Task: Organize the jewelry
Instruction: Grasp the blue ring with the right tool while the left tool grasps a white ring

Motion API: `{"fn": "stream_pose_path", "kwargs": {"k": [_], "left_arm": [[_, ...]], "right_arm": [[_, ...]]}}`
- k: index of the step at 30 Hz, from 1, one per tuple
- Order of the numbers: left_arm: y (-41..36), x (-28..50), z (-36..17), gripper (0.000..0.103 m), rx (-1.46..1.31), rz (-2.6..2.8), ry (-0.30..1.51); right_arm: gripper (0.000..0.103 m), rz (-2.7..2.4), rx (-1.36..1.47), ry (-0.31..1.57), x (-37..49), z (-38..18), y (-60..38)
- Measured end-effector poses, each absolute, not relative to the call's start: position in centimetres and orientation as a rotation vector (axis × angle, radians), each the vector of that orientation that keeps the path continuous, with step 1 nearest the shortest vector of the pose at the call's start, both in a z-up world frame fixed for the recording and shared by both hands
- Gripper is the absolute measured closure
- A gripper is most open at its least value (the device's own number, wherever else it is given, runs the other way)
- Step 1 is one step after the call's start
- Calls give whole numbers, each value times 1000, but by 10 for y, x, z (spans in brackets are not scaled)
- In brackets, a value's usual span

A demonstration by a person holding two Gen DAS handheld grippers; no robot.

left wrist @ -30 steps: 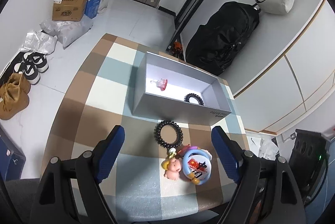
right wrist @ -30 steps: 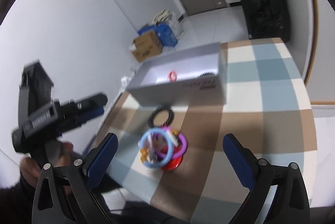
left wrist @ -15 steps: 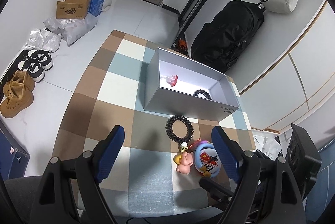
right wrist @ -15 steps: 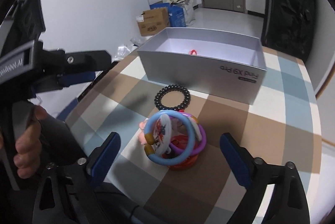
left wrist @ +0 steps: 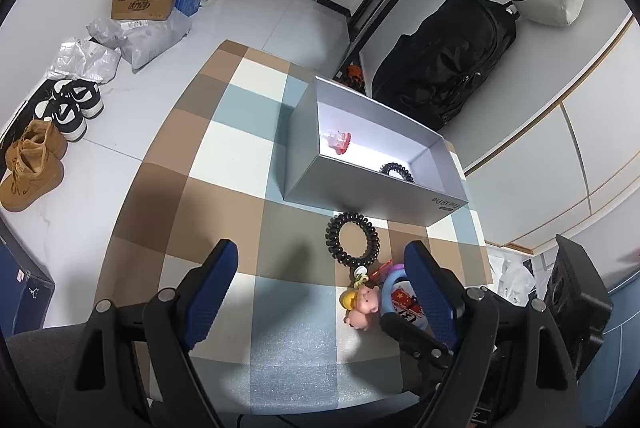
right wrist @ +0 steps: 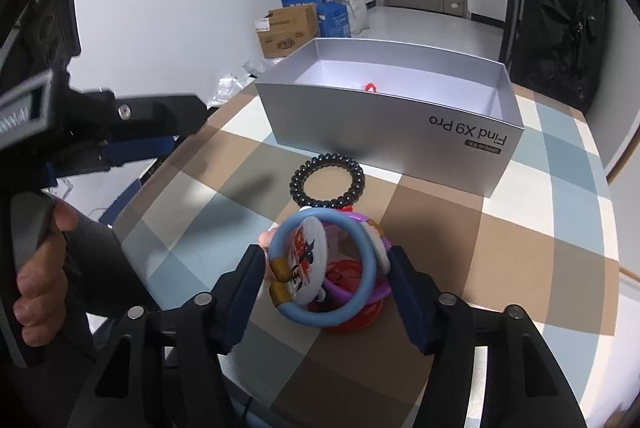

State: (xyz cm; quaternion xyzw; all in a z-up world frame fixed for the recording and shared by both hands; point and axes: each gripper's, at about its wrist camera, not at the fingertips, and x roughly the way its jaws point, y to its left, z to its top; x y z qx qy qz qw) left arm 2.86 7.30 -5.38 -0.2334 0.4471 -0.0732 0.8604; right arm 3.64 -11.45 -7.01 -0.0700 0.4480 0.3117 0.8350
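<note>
The right tool has just been closing around the blue bangle heaped on the tabletop — pads flanking it, contact uncertain — likely to carry it to the silver box. The left tool hovers spread and empty.

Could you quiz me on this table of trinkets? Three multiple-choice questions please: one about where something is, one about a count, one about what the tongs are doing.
1. Where does the black coil bracelet outside the box lie?
A. On the cloth in front of the grey box
B. On the floor
C. On the backpack

2. How many items lie inside the box?
A. None
B. Two
C. Five

3. How do the left tongs stand?
A. Clamped on the box
B. Holding a shoe
C. Open, holding nothing

Answers: 1 A, it rests just before the box wall. 2 B, a red trinket and a black coil. 3 C, only cloth shows between the pads.
</note>
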Motion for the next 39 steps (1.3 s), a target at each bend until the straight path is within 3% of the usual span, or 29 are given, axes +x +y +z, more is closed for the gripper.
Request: {"fn": "stream_pose_path", "kwargs": {"k": [20,32,39], "left_arm": [[61,25,-54,21,-444,-214,954],[-12,17,-58,21,-162,-333,997],[-14,16,-60,22,-129,-305,963]], "right_arm": [[45,649,45,899,49,-47,-143],[45,505,250,879,65,-34,-208],[45,506,265,865,61,-31,-216]]}}
